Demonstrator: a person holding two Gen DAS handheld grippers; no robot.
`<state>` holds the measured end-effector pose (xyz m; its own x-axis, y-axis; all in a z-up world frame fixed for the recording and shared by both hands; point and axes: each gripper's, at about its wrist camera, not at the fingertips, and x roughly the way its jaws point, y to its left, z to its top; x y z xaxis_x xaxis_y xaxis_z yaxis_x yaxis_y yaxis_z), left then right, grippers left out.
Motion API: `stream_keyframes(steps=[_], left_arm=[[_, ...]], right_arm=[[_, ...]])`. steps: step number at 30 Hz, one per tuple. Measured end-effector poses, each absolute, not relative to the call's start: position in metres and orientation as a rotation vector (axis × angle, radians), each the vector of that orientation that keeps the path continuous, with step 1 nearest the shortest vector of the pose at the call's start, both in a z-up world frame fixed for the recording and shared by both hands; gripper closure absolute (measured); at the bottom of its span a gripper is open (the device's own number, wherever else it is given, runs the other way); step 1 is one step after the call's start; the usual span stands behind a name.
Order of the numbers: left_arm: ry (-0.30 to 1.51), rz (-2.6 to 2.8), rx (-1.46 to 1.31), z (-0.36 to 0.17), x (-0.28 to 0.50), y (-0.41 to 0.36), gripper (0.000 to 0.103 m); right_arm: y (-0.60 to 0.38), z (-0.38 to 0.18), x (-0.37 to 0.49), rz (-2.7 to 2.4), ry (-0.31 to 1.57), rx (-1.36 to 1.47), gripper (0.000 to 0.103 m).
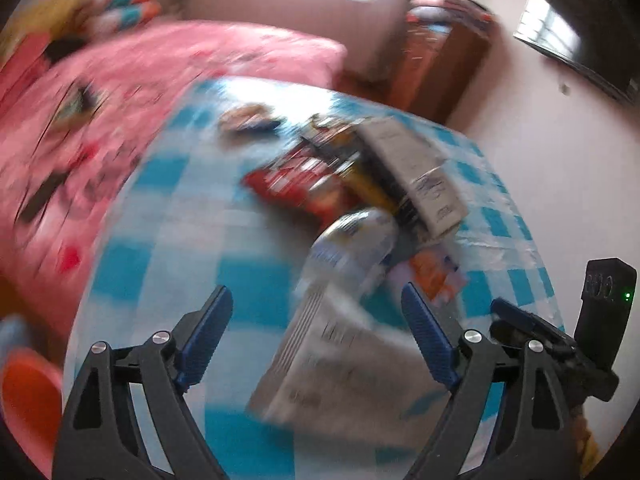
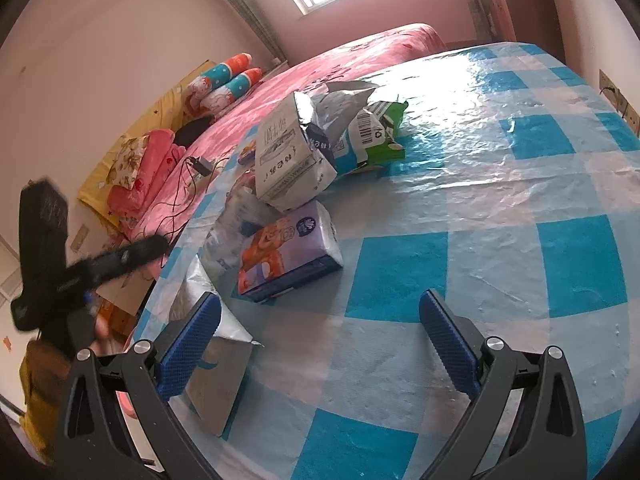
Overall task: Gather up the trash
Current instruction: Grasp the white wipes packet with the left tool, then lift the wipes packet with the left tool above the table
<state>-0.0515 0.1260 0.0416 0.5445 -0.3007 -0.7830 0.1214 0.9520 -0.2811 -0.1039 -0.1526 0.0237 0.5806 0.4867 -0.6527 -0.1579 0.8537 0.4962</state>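
A table [image 2: 500, 184] covered in a blue-and-white checked plastic cloth holds a cluster of trash, seen from two gripper cameras. In the right wrist view the right gripper [image 2: 320, 344] hangs over bare cloth with its blue-padded fingers [image 2: 188, 348] spread wide and nothing between them. A purple and orange tissue pack [image 2: 288, 252] lies flat just beyond it toward 11 o'clock, its long axis running from 8 o'clock to 2 o'clock. Behind that, toward 12 o'clock, a torn white carton [image 2: 288, 160] leans with its ripped silver mouth pointing up toward 1 o'clock, and a green and white wrapper [image 2: 380, 136] lies beside it toward 2 o'clock. A flattened silver sheet [image 2: 216, 360] sits at the table edge partly hidden behind the left-hand finger. At 9 o'clock the left gripper shows only as a dark blur, with a mustard sleeve [image 2: 36, 392] below it. A pink bed [image 2: 320, 72] stands beyond the table. The left wrist view is heavily smeared by motion; the left gripper [image 1: 316, 340] stands wide apart and holds nothing, with a grey-white flattened carton [image 1: 320, 364] lying on the cloth between and beyond its fingers, long axis running from 7 o'clock to 1 o'clock. Farther toward 12 o'clock a red snack bag [image 1: 300, 188] and a long grey box [image 1: 416, 176] can be made out, but their printing is unreadable
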Motion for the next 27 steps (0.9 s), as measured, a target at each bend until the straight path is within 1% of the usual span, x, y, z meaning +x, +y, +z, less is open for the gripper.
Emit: stream_keyframes(steps=[4, 6, 9, 14, 18, 27], left_arm=[[1.085, -0.259, -0.501, 0.020, -0.078, 0.158, 0.016], [1.110, -0.253, -0.608, 0.013, -0.089, 0.163, 0.016], [1.107, -0.256, -0.664, 0.011, -0.095, 0.159, 0.016], [1.129, -0.220, -0.695, 0.006, -0.090, 0.135, 0.016], [1.069, -0.136, -0.625, 0.014, -0.084, 0.120, 0.016], [1.071, -0.008, -0.442, 0.020, -0.075, 0.086, 0.016]], right_arm=[[-0.148, 0.026, -0.096, 0.405, 0.866, 0.394, 0.005], [-0.147, 0.026, -0.092, 0.407, 0.864, 0.396, 0.005], [-0.148, 0.026, -0.084, 0.407, 0.854, 0.400, 0.005], [-0.154, 0.029, -0.074, 0.393, 0.817, 0.407, 0.005], [-0.162, 0.027, -0.071, 0.388, 0.818, 0.447, 0.005], [-0.181, 0.027, -0.076, 0.470, 0.758, 0.536, 0.005]])
